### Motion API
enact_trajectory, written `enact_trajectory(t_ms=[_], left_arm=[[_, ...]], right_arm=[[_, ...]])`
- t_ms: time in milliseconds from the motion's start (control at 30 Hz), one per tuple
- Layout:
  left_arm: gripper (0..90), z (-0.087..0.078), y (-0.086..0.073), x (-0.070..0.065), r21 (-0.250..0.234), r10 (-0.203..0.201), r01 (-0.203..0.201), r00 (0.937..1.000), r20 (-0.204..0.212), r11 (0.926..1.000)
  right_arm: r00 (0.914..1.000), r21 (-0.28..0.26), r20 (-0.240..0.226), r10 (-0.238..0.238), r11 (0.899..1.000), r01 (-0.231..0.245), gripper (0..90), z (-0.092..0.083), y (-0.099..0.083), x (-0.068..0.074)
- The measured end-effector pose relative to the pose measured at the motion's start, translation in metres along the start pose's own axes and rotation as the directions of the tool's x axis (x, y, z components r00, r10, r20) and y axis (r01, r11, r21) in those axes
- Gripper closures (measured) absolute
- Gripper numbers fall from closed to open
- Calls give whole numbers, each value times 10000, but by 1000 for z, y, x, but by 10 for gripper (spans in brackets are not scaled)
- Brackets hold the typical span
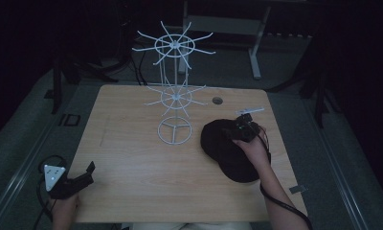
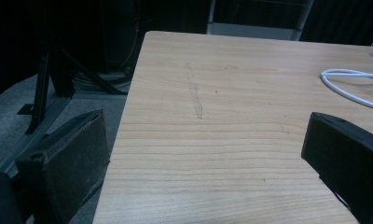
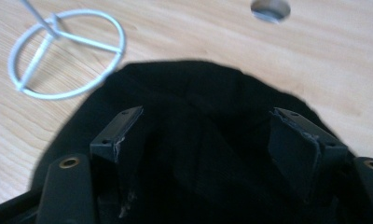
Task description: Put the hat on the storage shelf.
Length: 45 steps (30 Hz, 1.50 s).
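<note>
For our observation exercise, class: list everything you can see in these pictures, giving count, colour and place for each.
Table: one, light wood, centre.
Wire rack: one, white, two spoked tiers on a ring base, far middle of table.
Cap: one, black, right of the rack's base.
Cable hole: one, grey, far right of table.
Frame: one, grey, behind table.
Left hand-held gripper: one, black, near left edge, open, empty.
Right hand-held gripper: one, black, over the cap, jaws apart.

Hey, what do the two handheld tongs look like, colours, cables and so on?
Both tongs are black with two flat, blocky jaws. The left tongs carry a grey three-cornered plate on top with small dots, and a black cable loops behind them. The right tongs trail a black cable along the bare forearm.
</note>
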<state>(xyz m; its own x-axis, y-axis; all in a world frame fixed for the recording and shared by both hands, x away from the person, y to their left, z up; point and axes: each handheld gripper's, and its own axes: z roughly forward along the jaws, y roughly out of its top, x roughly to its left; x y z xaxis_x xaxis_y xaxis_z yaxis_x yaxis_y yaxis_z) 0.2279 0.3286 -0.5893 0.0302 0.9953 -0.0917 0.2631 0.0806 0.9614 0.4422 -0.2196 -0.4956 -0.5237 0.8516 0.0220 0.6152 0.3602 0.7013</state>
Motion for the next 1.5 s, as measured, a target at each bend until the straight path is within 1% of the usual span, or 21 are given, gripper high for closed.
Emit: enact_trajectory(t_ms=[100,133,167,233,267,300,333,367,400,433,467,500,667,700,733,967,1100,1367,1400,1467,1500], left_arm=[[15,0,0,0,27,13,-13,10000,3,10000],[15,0,0,0,31,15,-15,10000,13,10000],[15,0,0,0,32,19,-19,10000,22,10000],[15,0,0,0,35,17,-17,10000,16,10000],[15,0,0,0,38,16,-16,10000,23,10000],[15,0,0,0,47,17,-17,10000,26,10000],[15,0,0,0,47,17,-17,10000,26,10000],[14,0,0,0,52,24,-24,10000,34,10000],[14,0,0,0,53,22,-22,10000,36,10000],[14,0,0,0,54,21,-21,10000,38,10000],[14,0,0,0,48,14,-14,10000,43,10000],[14,0,0,0,47,9,-9,10000,46,10000],[14,0,0,0,45,7,-8,10000,52,10000],[14,0,0,0,42,11,-11,10000,43,10000],[14,0,0,0,45,3,-3,10000,41,10000],[15,0,0,0,21,-20,20,10000,54,10000],[14,0,0,0,37,9,-9,10000,43,10000],[15,0,0,0,49,8,-8,10000,32,10000],[14,0,0,0,41,4,-4,10000,39,10000],[15,0,0,-1,60,17,-17,10000,39,10000],[14,0,0,-1,47,27,-28,10000,52,10000]], right_arm=[[10000,263,-4,-81,9996,81,329,5,-3,-1],[9996,660,-26,-276,9974,277,373,10,-5,-1],[9996,660,-26,-276,9974,277,373,10,-5,-1],[9983,913,-171,-549,9942,563,495,14,-6,1],[9983,913,-171,-549,9942,563,495,14,-6,1],[9971,1065,-299,-704,9916,732,593,15,-6,3],[9971,1065,-299,-704,9916,732,593,15,-6,3],[9964,1242,-445,-726,9892,776,687,17,-7,3],[9964,1242,-445,-726,9892,776,687,17,-7,3],[9963,1254,-585,-627,9897,696,730,16,-8,2],[9964,1172,-642,-546,9912,618,810,15,-9,1],[9963,1054,-688,-509,9927,580,826,14,-9,0],[9968,369,-555,-576,9975,597,841,6,-12,1],[9968,43,-406,-691,9976,693,843,2,-14,2],[9968,43,-406,-691,9976,693,843,2,-14,2],[9975,-803,-185,-680,9946,663,845,-12,-15,4],[9980,-1440,-105,-623,9877,601,847,-25,-15,3],[9985,-2054,-52,-540,9773,518,847,-43,-18,2],[9988,-2263,-160,-469,9732,421,847,-49,-18,1],[9991,-2361,-221,-355,9713,293,847,-53,-18,1],[9993,-2638,-257,-283,9643,205,847,-61,-17,1]])
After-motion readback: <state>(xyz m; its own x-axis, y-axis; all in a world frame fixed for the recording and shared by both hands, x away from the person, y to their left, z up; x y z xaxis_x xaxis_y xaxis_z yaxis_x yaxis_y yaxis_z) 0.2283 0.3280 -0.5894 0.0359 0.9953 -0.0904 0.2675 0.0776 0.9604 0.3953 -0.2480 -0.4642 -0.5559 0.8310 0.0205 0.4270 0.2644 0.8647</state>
